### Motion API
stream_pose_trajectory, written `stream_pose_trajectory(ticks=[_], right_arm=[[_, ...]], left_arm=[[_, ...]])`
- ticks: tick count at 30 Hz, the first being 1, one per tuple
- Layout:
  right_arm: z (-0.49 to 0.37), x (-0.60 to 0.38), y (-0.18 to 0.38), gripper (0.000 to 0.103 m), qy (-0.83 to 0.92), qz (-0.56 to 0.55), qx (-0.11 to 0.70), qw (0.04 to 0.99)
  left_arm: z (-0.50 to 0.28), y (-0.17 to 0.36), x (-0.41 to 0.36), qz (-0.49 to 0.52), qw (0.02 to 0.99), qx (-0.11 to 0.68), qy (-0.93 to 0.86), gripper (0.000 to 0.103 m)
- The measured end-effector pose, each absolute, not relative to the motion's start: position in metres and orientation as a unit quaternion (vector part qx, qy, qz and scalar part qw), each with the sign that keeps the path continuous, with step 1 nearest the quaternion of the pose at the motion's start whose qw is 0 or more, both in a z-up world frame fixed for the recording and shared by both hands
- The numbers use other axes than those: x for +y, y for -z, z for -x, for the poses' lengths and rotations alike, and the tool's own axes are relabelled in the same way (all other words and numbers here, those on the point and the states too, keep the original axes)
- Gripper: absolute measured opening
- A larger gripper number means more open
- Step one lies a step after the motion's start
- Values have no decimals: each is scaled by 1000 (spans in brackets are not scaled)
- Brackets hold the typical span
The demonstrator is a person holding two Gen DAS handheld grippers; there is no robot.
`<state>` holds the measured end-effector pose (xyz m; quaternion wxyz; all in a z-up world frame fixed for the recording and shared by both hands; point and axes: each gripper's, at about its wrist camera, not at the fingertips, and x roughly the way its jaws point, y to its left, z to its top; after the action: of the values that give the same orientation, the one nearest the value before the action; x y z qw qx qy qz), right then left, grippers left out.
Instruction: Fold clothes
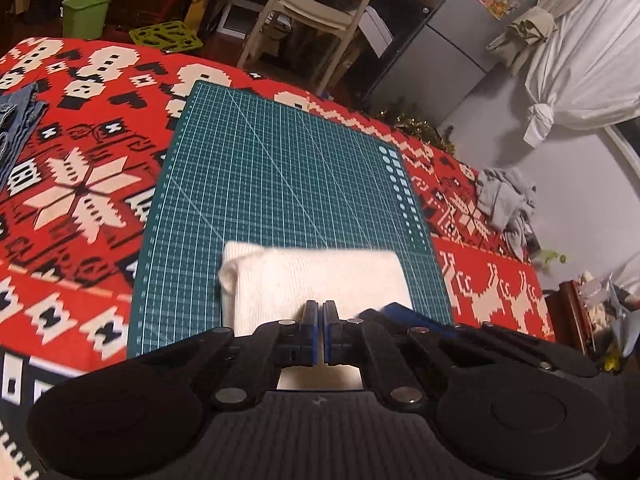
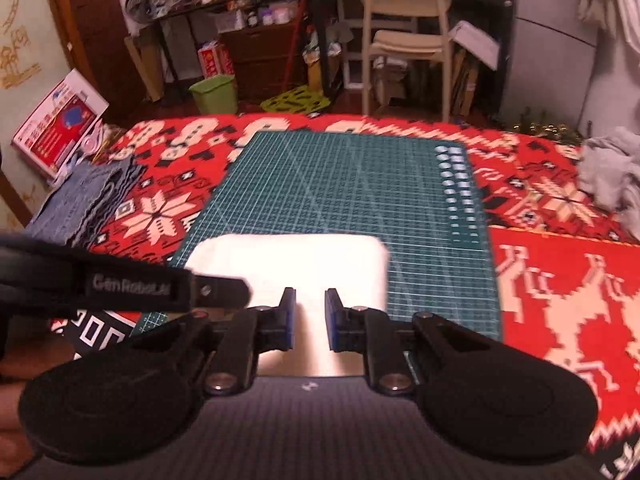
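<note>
White folded garment (image 1: 320, 280) sits on the near end of the green cutting mat (image 1: 280, 184), roughly rectangular, edges mostly squared, one small corner of fabric poking out at its left side in the left wrist view. Mat lies on the counter, which is covered by a red patterned cloth (image 1: 80, 184) with snowflake and reindeer motifs. Left gripper (image 1: 319, 312): jaws together, blue pads nearly touching, tips over the near edge of the white garment; cannot tell whether any fabric is pinched between them. Right gripper (image 2: 311, 304): jaws apart, clear gap between the blue pads, white fabric visible through the gap, nothing clamped. In the right wrist view the left gripper's black body (image 2: 120, 284) crosses in from the left, just beside the garment's near left corner. Both views are motion-blurred, garment overexposed, so fold layers can't be counted. Folded denim stack (image 2: 84, 204) sits on the cloth well to the left of the mat. Crumpled grey clothing (image 1: 506, 200) lies on the cloth off the mat's right side, apart from the white piece. Beyond the counter: a cream chair (image 2: 404, 36), a green bin (image 2: 214, 94) on the floor, a yellow-green perforated tray (image 2: 298, 100) next to it, cluttered shelving behind. White curtain (image 1: 580, 68) knotted at the right in the left wrist view.
</note>
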<state>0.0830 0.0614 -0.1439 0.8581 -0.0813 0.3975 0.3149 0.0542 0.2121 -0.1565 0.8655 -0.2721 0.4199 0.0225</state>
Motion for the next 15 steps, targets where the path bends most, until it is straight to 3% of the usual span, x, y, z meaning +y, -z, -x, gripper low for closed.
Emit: stream_pose_trajectory(ticks=[15], right_arm=[[-91, 101, 161, 18, -331, 81, 380, 860]], left_arm=[[-55, 162, 234, 280, 864, 416, -49, 3]])
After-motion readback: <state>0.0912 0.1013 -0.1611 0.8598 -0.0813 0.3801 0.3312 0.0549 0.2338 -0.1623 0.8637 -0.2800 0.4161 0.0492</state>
